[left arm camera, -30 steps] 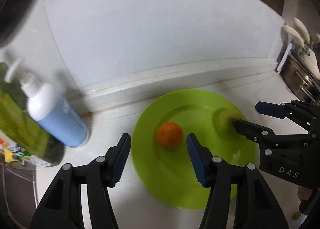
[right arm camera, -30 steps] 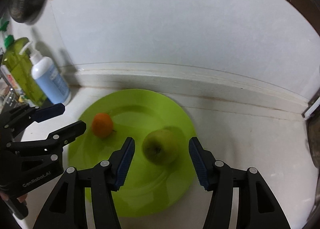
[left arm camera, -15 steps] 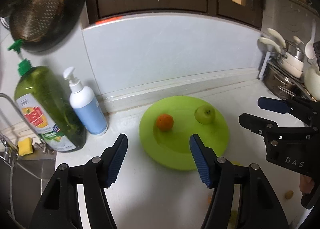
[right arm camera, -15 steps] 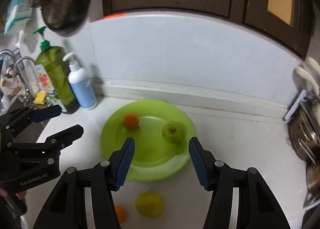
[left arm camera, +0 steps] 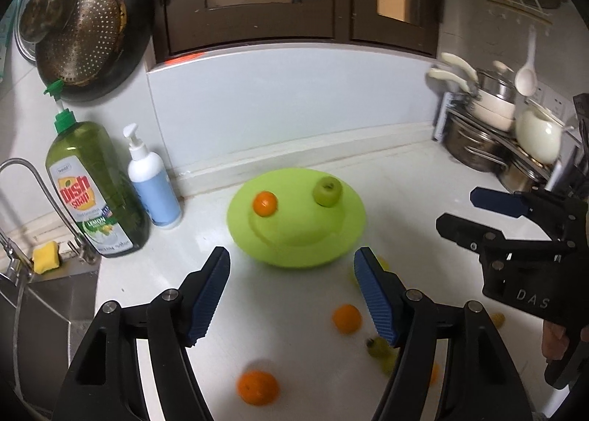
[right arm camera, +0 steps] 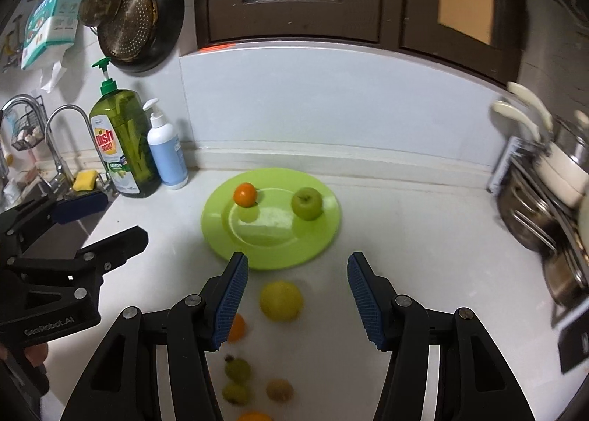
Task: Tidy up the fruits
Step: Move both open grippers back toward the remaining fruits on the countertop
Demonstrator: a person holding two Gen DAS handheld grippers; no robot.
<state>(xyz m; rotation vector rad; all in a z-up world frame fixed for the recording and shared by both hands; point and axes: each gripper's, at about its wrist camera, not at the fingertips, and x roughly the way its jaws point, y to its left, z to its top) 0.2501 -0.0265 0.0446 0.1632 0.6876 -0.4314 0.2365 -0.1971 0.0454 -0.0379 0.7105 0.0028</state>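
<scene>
**Two fruits plated, the loose ones waiting near the fingers**

Both grippers hang empty above the counter (right arm camera: 423, 237). The left gripper (left arm camera: 292, 295) has its fingers apart and opening wider, with nothing between them; the right gripper (right arm camera: 296, 297) stands part-open, also holding nothing.

Beyond both sets of fingertips sits the lime-green plate (right arm camera: 217, 233), already carrying a small orange (right arm camera: 245, 194) and a green apple (right arm camera: 307, 203), set apart from each other. The rest of the fruit lies loose on the counter, nearer than the plate. A yellow citrus fruit (right arm camera: 281, 300) rests between the right fingers, just short of the plate's near rim. An orange (left arm camera: 346, 318) lies just inside the left gripper's right finger, and a second orange (left arm camera: 257, 387) sits lower, between the left fingers.

The next pick-up looks best done by lowering each gripper straight over its nearest fruit, centring the round body between the pads before closing, since a glancing touch would likely roll it. Free space remains at the plate's near side for setting down.
</scene>
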